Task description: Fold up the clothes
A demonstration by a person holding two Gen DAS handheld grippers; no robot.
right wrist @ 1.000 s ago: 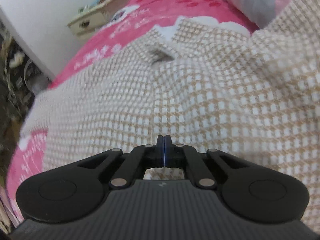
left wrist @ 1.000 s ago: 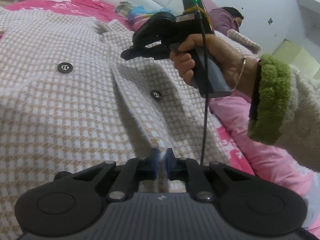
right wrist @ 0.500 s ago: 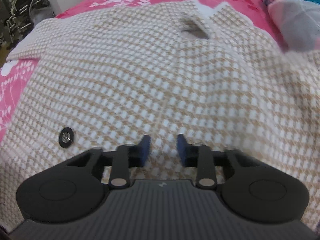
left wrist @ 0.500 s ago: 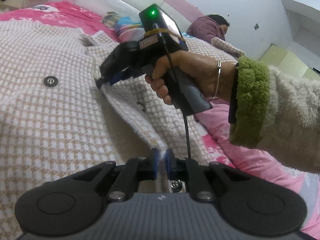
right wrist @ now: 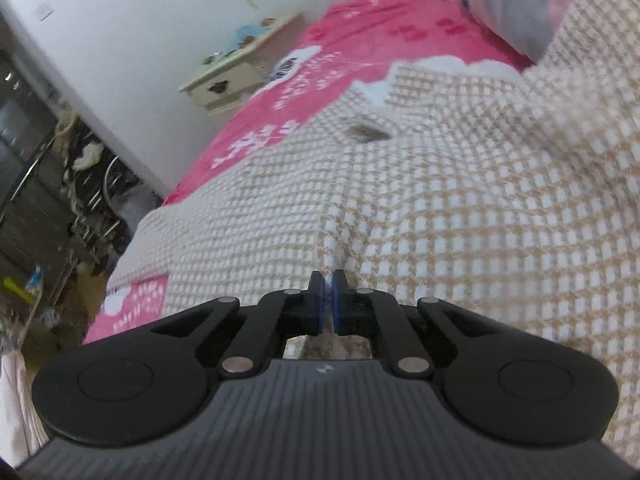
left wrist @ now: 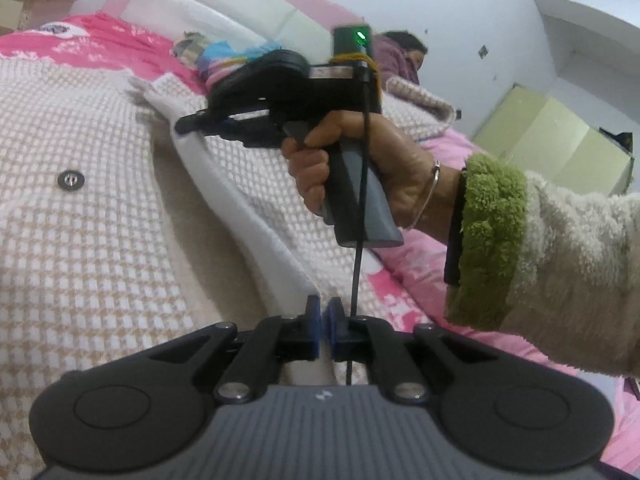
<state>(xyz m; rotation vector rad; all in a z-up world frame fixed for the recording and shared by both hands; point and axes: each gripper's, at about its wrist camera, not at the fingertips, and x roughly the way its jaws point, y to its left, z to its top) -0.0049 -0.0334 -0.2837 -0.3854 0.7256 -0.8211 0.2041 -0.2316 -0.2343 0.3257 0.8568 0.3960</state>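
Fabric is now pinched in both tools. Our right gripper (right wrist: 328, 296), whose jaws stood apart over the checked coat (right wrist: 460, 208) half a second ago, has come down to a close on a small ridge of the weave, which rises between the blue pads at twelve o'clock from the tool. Our left gripper (left wrist: 323, 326) stays clamped on the coat's front edge, where the pale lining (left wrist: 256, 216) turns up and runs away toward eleven o'clock. In the left wrist view the right gripper (left wrist: 192, 125) sits at that far end of the same flap, held by the right hand (left wrist: 360, 168) in its green-cuffed fleece sleeve (left wrist: 540, 264).

The coat lies spread across the pink bedspread (right wrist: 320, 60), one dark button (left wrist: 71, 179) at nine o'clock on the flat panel, a pile of bedding (left wrist: 224, 56) and a resting person beyond it near the headboard (left wrist: 240, 4).

We judge that the front panel is now held at two points along its opening edge, so it can be carried as one across toward nine o'clock for the first fold. The risk is a shallow right-hand pinch slipping off the thick weave.
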